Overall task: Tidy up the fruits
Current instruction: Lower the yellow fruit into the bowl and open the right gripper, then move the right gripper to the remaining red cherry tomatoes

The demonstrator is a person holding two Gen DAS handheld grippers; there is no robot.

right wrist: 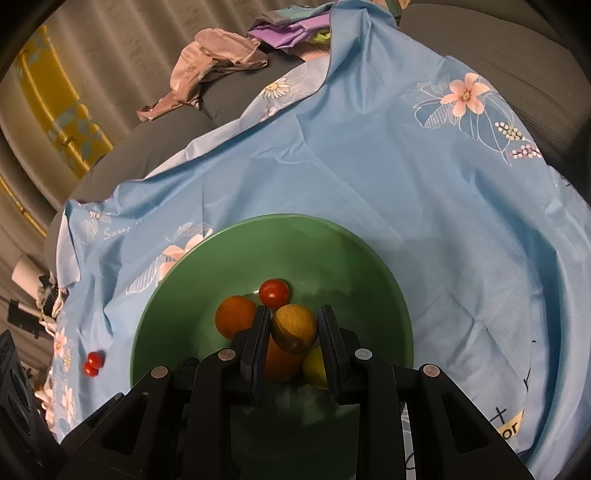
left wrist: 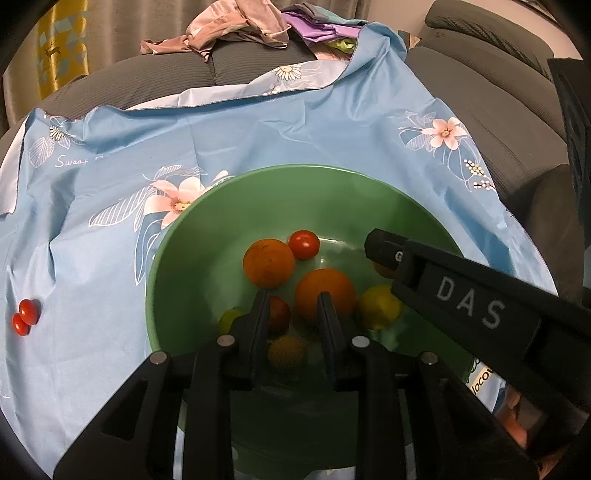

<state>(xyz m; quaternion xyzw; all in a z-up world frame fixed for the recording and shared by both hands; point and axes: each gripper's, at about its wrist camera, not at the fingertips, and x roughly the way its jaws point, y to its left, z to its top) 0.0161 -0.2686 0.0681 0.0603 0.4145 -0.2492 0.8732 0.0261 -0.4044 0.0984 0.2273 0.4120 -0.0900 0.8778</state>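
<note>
A green bowl [left wrist: 177, 258] [right wrist: 369, 266] on the blue flowered cloth holds two oranges [left wrist: 269, 263] [left wrist: 325, 291], cherry tomatoes [left wrist: 303, 244], a lemon [left wrist: 380, 306] and a small green fruit [left wrist: 229, 320]. My left gripper [left wrist: 293, 314] hangs over the bowl's near side with its jaws close together. A blurred yellow-orange fruit [left wrist: 287, 352] shows low in the gap, apparently lying in the bowl. My right gripper [right wrist: 292, 325] [left wrist: 380, 251] is shut on a brownish-yellow round fruit [right wrist: 294, 328] above the bowl. Two cherry tomatoes [left wrist: 25, 317] [right wrist: 92, 363] lie on the cloth to the left.
The blue cloth [left wrist: 295, 129] [right wrist: 406, 184] drapes over a grey sofa [left wrist: 498, 92]. Crumpled clothes [left wrist: 236, 22] [right wrist: 210, 62] are piled at the back. A curtain hangs behind, and a dark object [right wrist: 14, 387] sits at the left edge.
</note>
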